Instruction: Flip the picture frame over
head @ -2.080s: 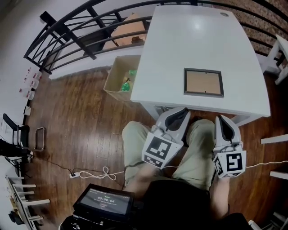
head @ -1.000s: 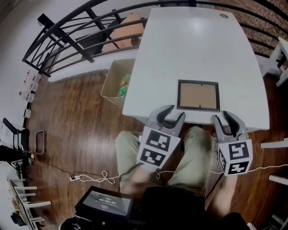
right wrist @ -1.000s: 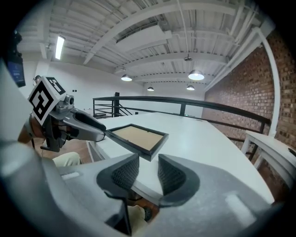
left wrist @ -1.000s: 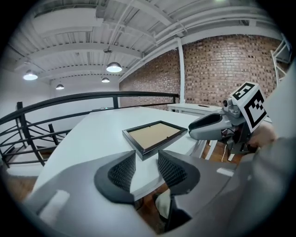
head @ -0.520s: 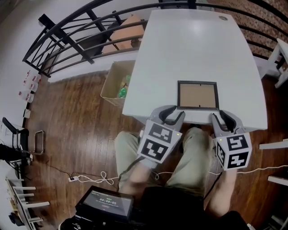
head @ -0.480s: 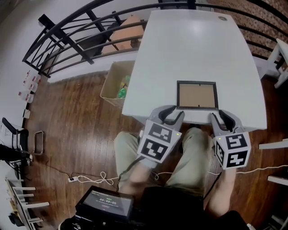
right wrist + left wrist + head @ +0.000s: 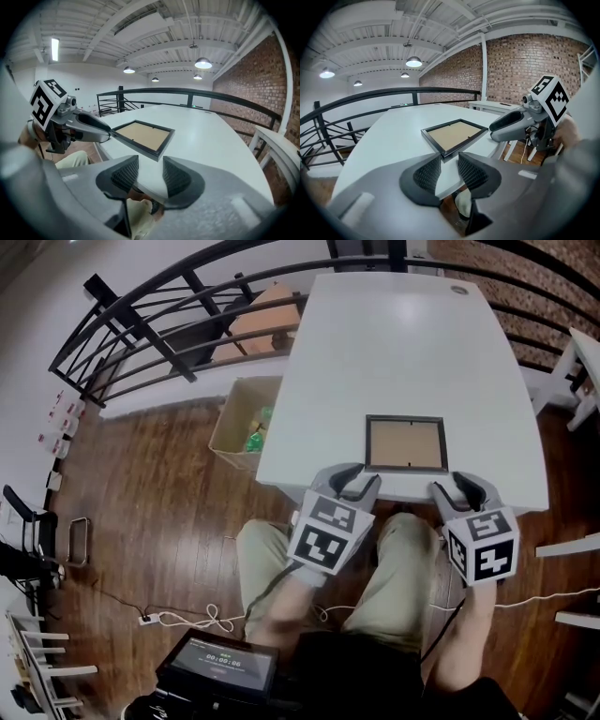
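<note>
Head view shows, from left to right, an open cardboard box (image 7: 246,418) on the wood floor beside the white table (image 7: 403,343), then the left gripper (image 7: 354,476), the picture frame (image 7: 405,443) and the right gripper (image 7: 457,486). The picture frame lies flat near the table's near edge with its brown backing board up, so its front side likely faces the tabletop and the flip has not yet begun. The two grippers sit at that edge, one off each near corner of the frame, apparently so that each can take a side and turn it together. In the left gripper view the jaws stand fairly wide, having just narrowed a little, with only the table edge in the gap and the frame's corner (image 7: 454,135) just beyond the tips, not touched. In the right gripper view the jaws have just been opening and stand wide, also empty, with the frame (image 7: 140,135) close ahead. Its low rim lies flush on the table, so getting a jaw under an edge looks like the tricky part.
</note>
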